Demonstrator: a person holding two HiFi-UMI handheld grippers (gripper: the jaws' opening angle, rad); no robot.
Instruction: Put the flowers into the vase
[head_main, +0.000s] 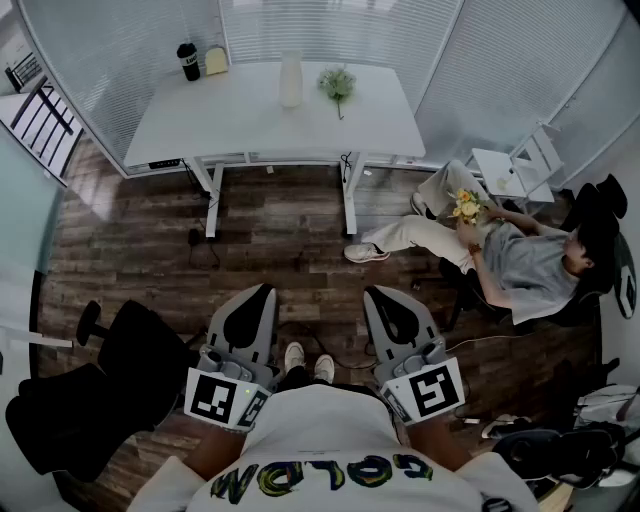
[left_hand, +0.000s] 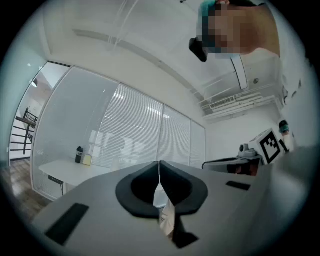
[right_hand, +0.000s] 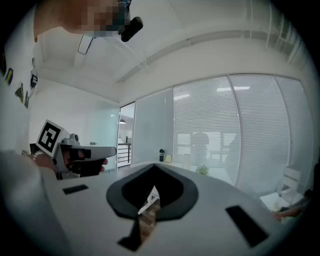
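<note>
Left gripper (head_main: 262, 292) and right gripper (head_main: 374, 293) sit clenched, empty; flowers (head_main: 337, 83) lie well ahead on the table (head_main: 200, 120), stem toward me, right of the vase (head_main: 290, 80), nearer my right gripper

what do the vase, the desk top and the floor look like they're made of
Vase: pale and smooth, perhaps frosted glass or ceramic; too small to settle.
Desk top: flat matt white with no grain, likely laminate board.
Floor: dark planks with grain and seams, wood or wood-look laminate.
</note>
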